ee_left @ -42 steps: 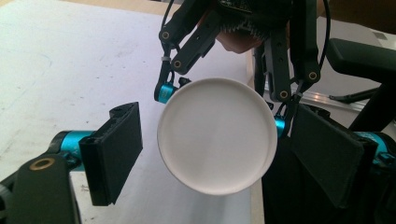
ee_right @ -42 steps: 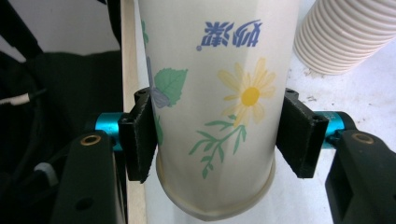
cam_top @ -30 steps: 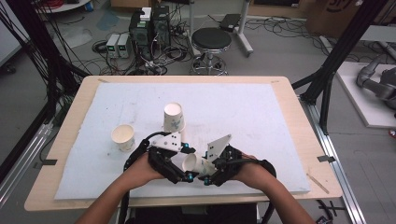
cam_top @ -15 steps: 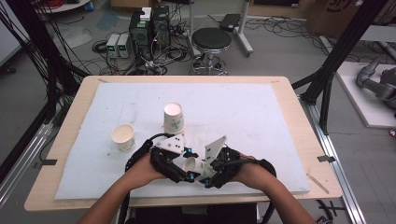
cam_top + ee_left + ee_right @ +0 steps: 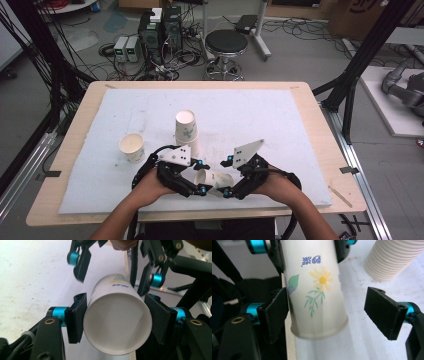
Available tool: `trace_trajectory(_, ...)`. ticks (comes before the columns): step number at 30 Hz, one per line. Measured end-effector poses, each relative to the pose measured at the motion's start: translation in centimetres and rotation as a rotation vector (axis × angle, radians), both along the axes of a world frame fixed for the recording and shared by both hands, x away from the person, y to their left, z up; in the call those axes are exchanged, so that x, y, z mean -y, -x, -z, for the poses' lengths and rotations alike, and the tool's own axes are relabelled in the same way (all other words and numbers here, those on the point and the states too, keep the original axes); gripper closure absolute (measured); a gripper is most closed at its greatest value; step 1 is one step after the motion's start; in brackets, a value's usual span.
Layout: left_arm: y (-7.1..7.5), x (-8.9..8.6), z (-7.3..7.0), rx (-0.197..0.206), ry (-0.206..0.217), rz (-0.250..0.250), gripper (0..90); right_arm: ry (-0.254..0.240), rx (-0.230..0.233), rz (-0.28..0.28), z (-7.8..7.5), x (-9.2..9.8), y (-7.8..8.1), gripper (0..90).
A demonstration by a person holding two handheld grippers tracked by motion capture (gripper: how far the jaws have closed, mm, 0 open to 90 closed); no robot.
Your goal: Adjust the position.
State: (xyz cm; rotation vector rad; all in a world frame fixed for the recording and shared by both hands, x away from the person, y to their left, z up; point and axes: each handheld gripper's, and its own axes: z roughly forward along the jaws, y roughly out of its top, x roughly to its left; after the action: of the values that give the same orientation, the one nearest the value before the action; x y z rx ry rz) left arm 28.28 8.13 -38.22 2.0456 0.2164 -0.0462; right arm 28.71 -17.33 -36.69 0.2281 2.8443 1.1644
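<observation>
- Clamping the flowered paper cup (image 5: 117, 317) on both sides near its open rim with the left tool (image 5: 117, 320), sideways, low over the table's (image 5: 280, 115) near edge.
- Just opened, right tool (image 5: 334, 315): pads now wide around the cup's base end.
- Sitting close behind: cup stack (image 5: 186, 131) and single cup (image 5: 132, 147).

The cup (image 5: 117, 317) between the grippers is thin paper, smooth and faintly glossy, printed with a flower and leaves; its inside is plain matt white. The stack (image 5: 395, 257) beside it looks like paper with a ribbed, ridged wall. The left gripper (image 5: 117, 320) has matt black pads of a rubbery look, black plastic arms, shiny blue anodised metal bushes and brass-coloured rivets. The right gripper (image 5: 335, 312) is built alike. The mat (image 5: 280, 120) is white, matt, rough and speckled with dirt, on a pale wooden table (image 5: 320, 115)
</observation>
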Motion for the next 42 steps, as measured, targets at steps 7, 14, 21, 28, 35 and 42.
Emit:
trace_trajectory(7, 0.0, -0.8, 0.6, -0.003, 0.053, -0.055, 37.1, -0.114, 0.003, 0.042, -0.3, 1.9, 0.2, 20.2)
trace_trajectory(14, 0.1, -1.7, 1.0, 0.008, 0.122, -0.114, 37.2, -0.218, 0.014, 0.1, 0.3, 3.1, 0.6, 20.2)
trace_trajectory(21, 0.5, -2.6, 1.3, 0.026, 0.201, -0.147, 37.1, -0.322, 0.049, 0.144, 1.8, 3.9, 1.5, 20.2)
trace_trajectory(28, 0.8, -3.0, 1.5, 0.041, 0.239, -0.147, 37.0, -0.372, 0.054, 0.171, 3.1, 4.4, 1.9, 20.2)
trace_trajectory(35, 0.9, -3.6, 1.6, 0.055, 0.298, -0.158, 37.1, -0.4, 0.044, 0.173, 3.5, 4.8, 2.1, 20.3)
trace_trajectory(42, 1.1, -3.7, 1.4, 0.056, 0.325, -0.141, 37.1, -0.414, 0.022, 0.15, 3.9, 4.6, 1.9, 20.4)
